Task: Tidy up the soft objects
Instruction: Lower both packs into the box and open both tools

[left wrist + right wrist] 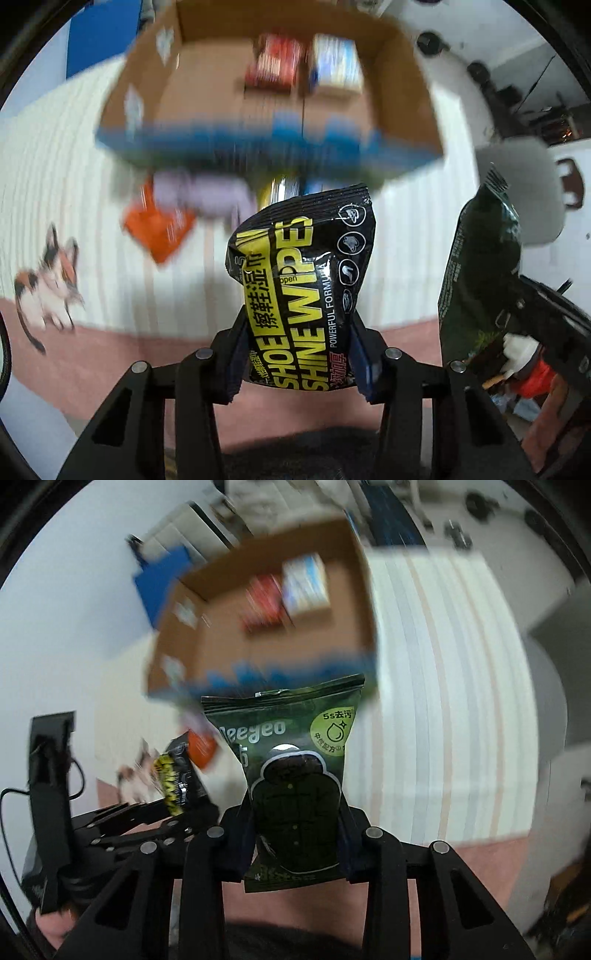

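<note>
Clenched on the lower half of a black and yellow shoe-shine wipes packet (295, 295), the left gripper (297, 354) carries it upright and off the surface, its jaws pressing the soft pack from both sides so that it bulges above them. Likewise the right gripper (295, 834) grips a dark green wipes packet (291, 775) by its lower part, top seal upward. Both packs point toward an open cardboard box (402, 74) ahead, which seems to be where the soft things are gathered; holding each low leaves the top free to go in first. Inside the box lie two packs, one red (273, 62) and one pale blue and white (336, 62). In front of the box, on the striped cloth (74, 184), at least two more items wait: an orange packet (159, 229) and a lilac one (207, 192), both blurred. So two are held, two are boxed.
</note>
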### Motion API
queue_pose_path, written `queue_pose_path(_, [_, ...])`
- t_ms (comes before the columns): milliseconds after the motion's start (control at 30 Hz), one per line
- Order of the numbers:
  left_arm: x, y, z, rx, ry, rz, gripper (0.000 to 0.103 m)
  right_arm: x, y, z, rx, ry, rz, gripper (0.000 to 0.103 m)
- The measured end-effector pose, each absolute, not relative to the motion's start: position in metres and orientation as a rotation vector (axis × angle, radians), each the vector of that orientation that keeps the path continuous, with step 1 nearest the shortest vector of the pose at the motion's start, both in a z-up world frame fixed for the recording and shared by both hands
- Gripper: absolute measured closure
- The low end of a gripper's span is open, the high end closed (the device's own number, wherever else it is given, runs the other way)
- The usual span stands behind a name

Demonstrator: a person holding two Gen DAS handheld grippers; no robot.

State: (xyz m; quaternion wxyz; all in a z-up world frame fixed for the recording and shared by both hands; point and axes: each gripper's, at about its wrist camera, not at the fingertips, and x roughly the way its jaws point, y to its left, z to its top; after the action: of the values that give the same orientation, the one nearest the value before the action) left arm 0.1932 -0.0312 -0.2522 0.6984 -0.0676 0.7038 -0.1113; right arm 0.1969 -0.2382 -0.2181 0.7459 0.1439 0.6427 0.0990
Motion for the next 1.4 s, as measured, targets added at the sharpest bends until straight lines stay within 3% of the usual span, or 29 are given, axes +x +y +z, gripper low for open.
queue_pose_path(167, [0.296, -0.014, -0.226, -0.109, 1.464, -0.199, 0.058, 0.272, -0.232, -0.185, 0.265, 1.332, 0.193, 0.065])
queue_pose_path(500, [0.454, 0.011, -0.296, -0.023, 1.555, -0.131, 0.058, 0.382, -0.200, -0.293, 0.228, 1.524, 0.066, 0.066])
queue_pose_path(733, [0.495, 0.004, -0.324, 0.000, 1.630, -0.134, 0.058, 0.395, -0.187, -0.359, 0.214, 1.651, 0.027, 0.066])
queue_pose_path(1167, [0.518, 0.003, -0.357, 0.038, 1.722, -0.124, 0.055, 0.384, -0.176, -0.399, 0.181, 1.747, 0.011, 0.064])
queue_pose_path(1233, [0.518, 0.003, -0.355, 0.014, 1.731, -0.150, 0.049, 0.384, -0.178, -0.400, 0.186, 1.749, 0.010, 0.062])
queue_pose_path(1333, [0.519, 0.005, -0.347, 0.015, 1.707, -0.147, 0.032, 0.385, -0.179, -0.392, 0.202, 1.734, 0.004, 0.045])
queue_pose_path(1400, [0.519, 0.007, -0.340, 0.013, 1.686, -0.145, 0.026, 0.388, -0.181, -0.385, 0.211, 1.720, -0.004, 0.041])
